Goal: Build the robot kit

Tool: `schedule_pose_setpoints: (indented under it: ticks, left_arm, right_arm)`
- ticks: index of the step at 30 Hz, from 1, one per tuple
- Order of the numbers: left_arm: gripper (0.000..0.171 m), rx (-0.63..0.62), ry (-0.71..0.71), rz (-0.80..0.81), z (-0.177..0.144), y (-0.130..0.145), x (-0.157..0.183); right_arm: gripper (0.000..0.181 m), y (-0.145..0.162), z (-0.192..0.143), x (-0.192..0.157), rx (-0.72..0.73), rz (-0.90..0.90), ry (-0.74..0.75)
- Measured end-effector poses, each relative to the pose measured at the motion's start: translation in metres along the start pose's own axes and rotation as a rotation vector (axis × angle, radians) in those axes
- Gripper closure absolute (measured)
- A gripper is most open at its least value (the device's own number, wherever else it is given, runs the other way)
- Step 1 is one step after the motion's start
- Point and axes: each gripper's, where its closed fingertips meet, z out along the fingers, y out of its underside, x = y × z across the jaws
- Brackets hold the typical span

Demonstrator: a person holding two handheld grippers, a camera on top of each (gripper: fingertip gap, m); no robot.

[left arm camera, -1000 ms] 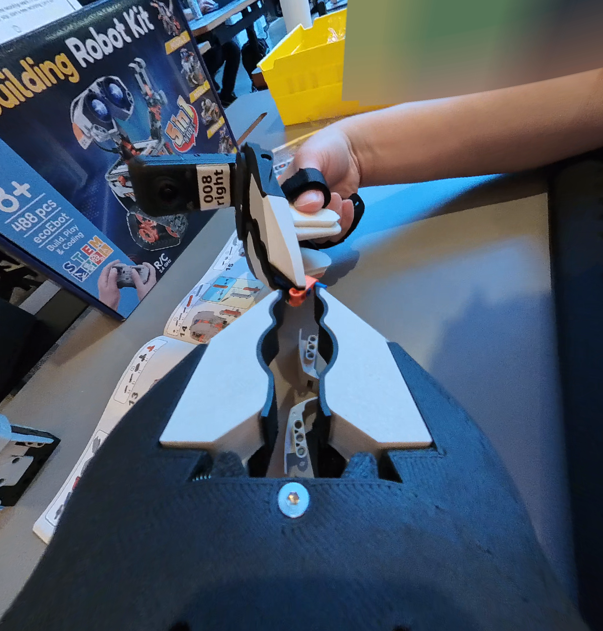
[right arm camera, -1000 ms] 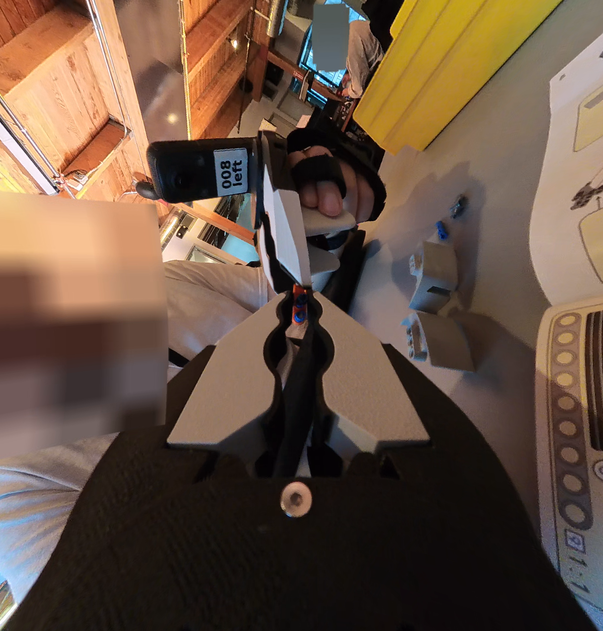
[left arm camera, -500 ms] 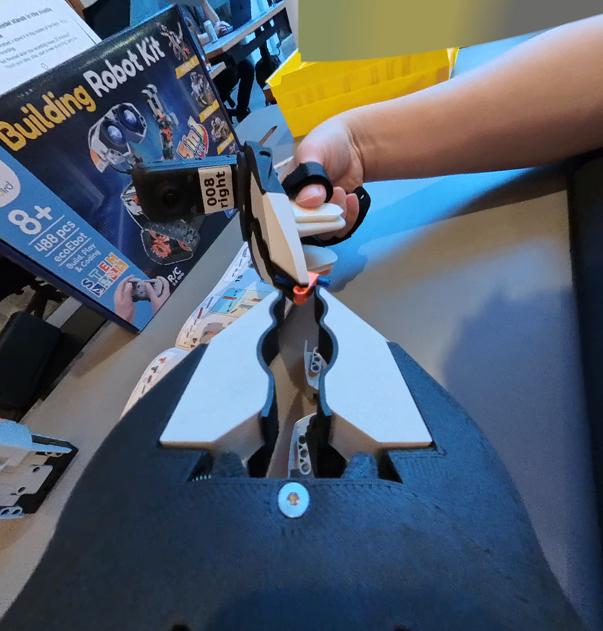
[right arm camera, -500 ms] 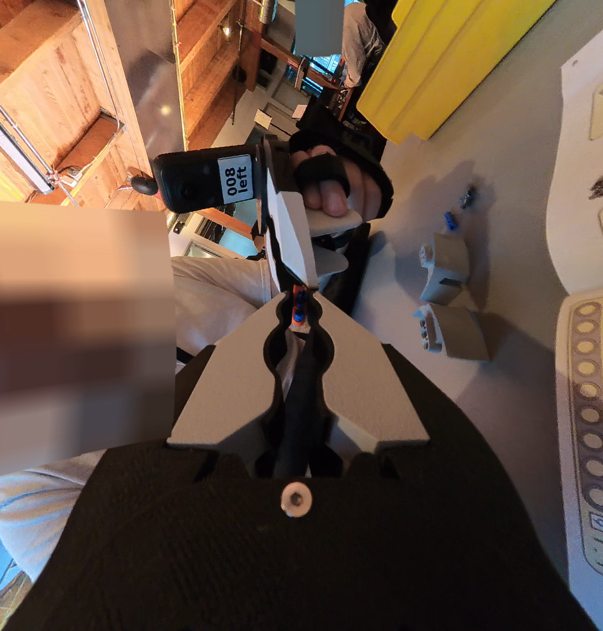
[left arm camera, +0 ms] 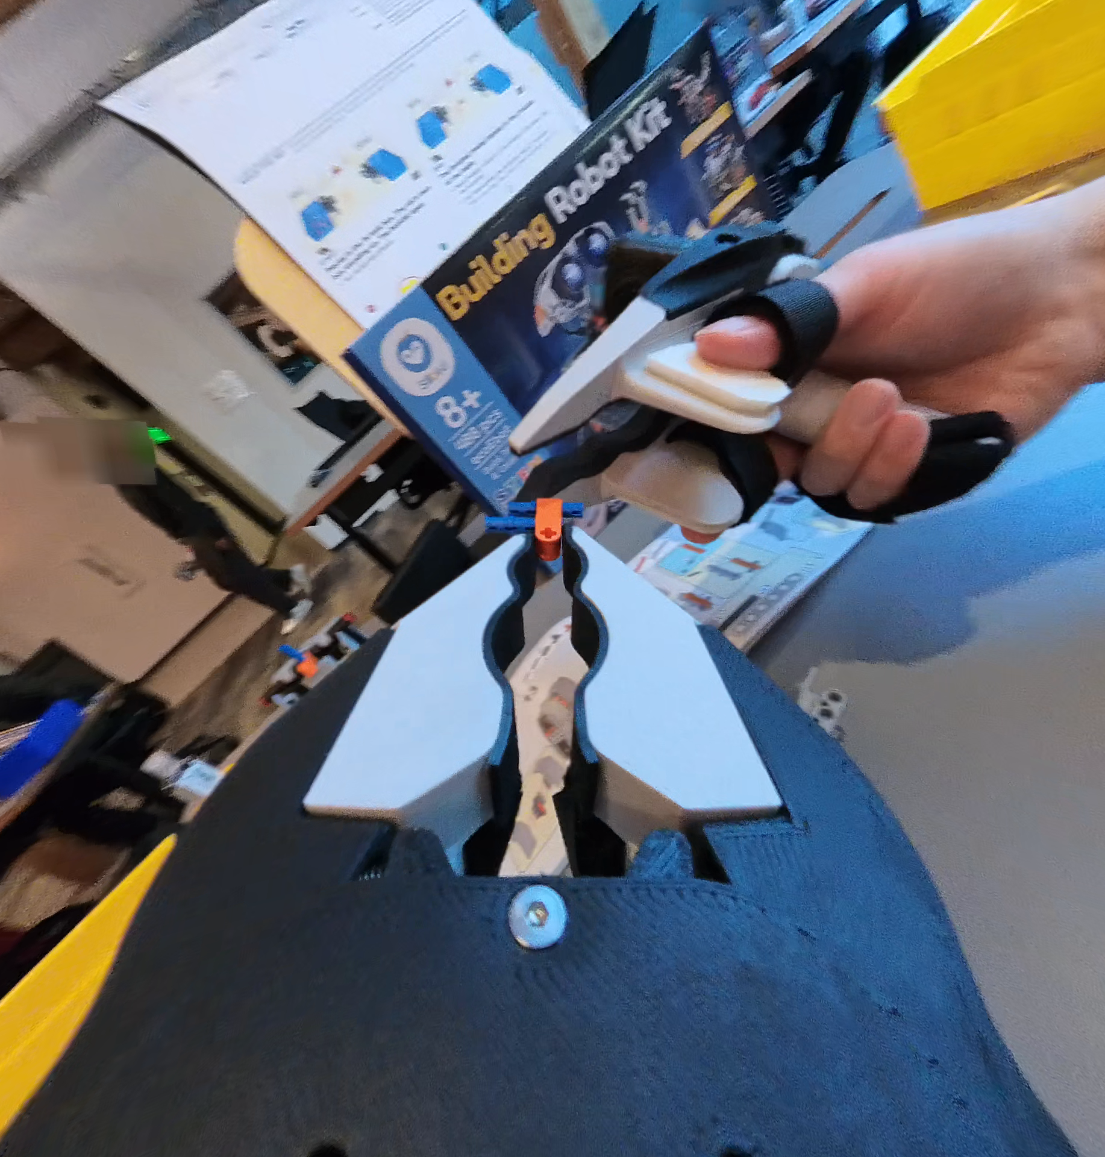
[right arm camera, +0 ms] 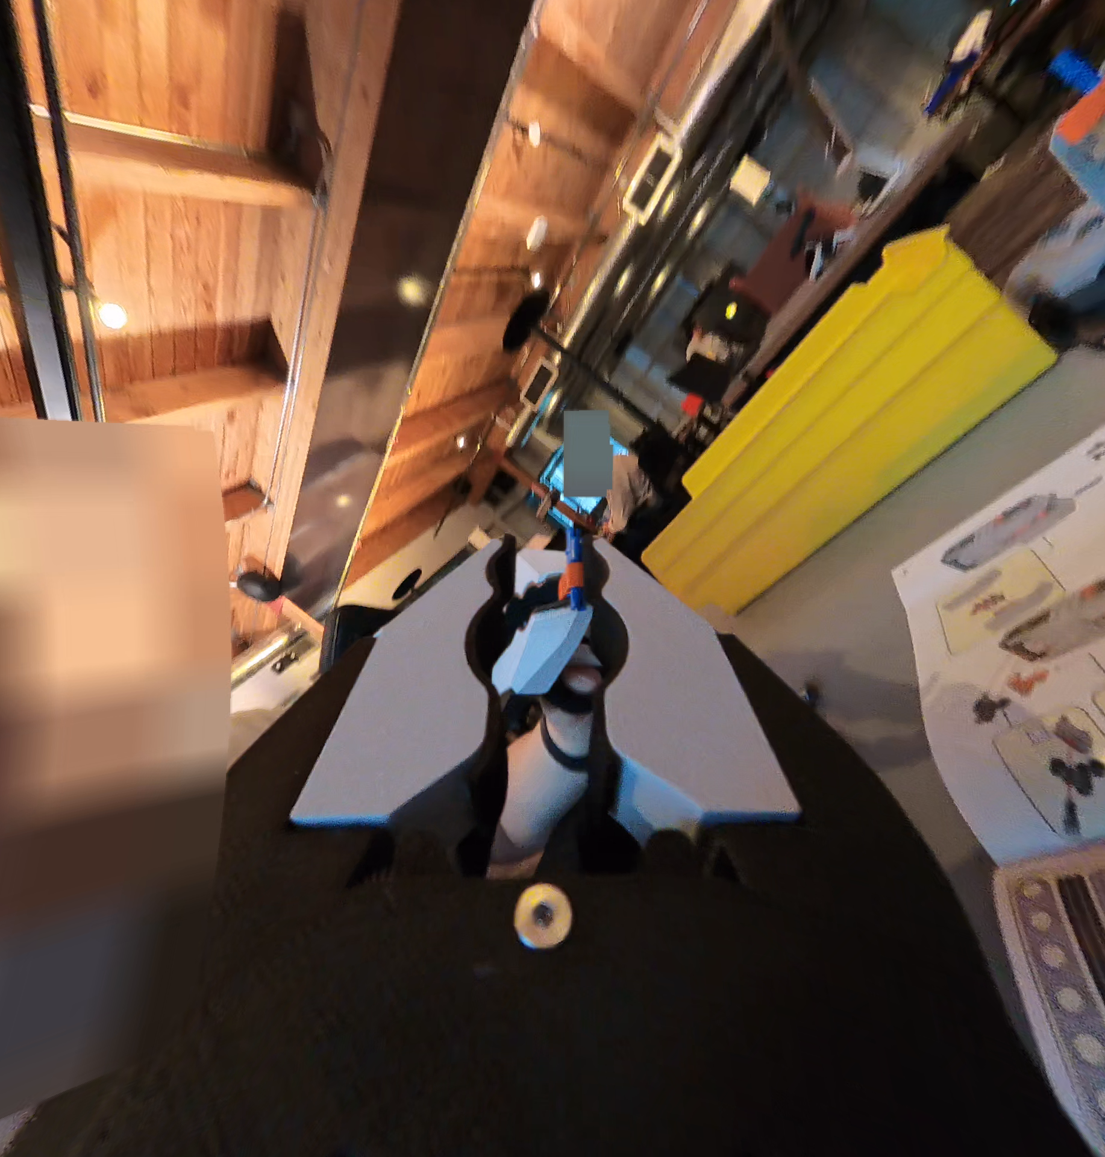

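The left tongs [left arm camera: 545, 551] are nearly closed, their tips pinching a small orange connector [left arm camera: 547, 531] with a blue pin [left arm camera: 517, 521] pushed crosswise through it; the piece sticks out past the tips, which leaves the pin's ends free on both sides. It is held up in the air above the grey tabletop [left arm camera: 988, 720], not resting on anything. At about 2 o'clock from the piece, a hand [left arm camera: 950, 363] grips the right tongs [left arm camera: 522, 446], whose pale fingers point down and left, near the piece but apart from it. In the right wrist view, the right tongs [right arm camera: 545, 560] stand with a gap between the tips and grip nothing; the connector [right arm camera: 574, 571] and pin [right arm camera: 574, 543] show through that gap, farther off, with the left tongs below them. Behind, at 12 o'clock in the left view, a dark kit box [left arm camera: 587, 263] stands upright. An instruction sheet [right arm camera: 1013, 638] lies flat at 3 o'clock in the right view, with a yellow bin [right arm camera: 850, 426] at 1 o'clock.
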Motion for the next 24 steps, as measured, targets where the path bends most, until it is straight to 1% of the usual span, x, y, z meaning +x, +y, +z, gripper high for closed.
schedule_pose_setpoints:
  ticks: [3, 7, 9, 12, 14, 18, 24]
  left_arm:
    - [0.166, 0.006, -0.071, 0.021, -0.001, -0.005, -0.005]
    - [0.166, 0.016, -0.131, -0.016, -0.003, -0.009, -0.013]
    - [0.166, 0.012, -0.154, -0.037, -0.004, -0.009, -0.017]
    - [0.166, 0.001, -0.194, -0.040, -0.004, -0.009, -0.022]
    - [0.166, 0.002, -0.204, -0.022, -0.004, -0.010, -0.022]
    - [0.166, -0.030, -0.236, -0.009, -0.002, -0.008, -0.023]
    - [0.166, -0.061, -0.286, 0.021, 0.000, -0.008, -0.026]
  right_arm:
    - [0.164, 0.006, 0.010, -0.001, 0.009, 0.006, 0.004]
    - [0.172, -0.002, 0.011, -0.003, 0.131, 0.067, -0.031]
    - [0.171, -0.003, 0.012, -0.003, 0.181, 0.083, -0.051]
    - [0.171, 0.000, 0.017, -0.004, 0.204, 0.109, -0.072]
    - [0.173, -0.003, 0.015, -0.004, 0.246, 0.145, -0.090]
    - [0.175, -0.003, 0.015, 0.000, 0.276, 0.184, -0.086]
    - [0.174, -0.007, 0.016, 0.000, 0.330, 0.184, -0.074]
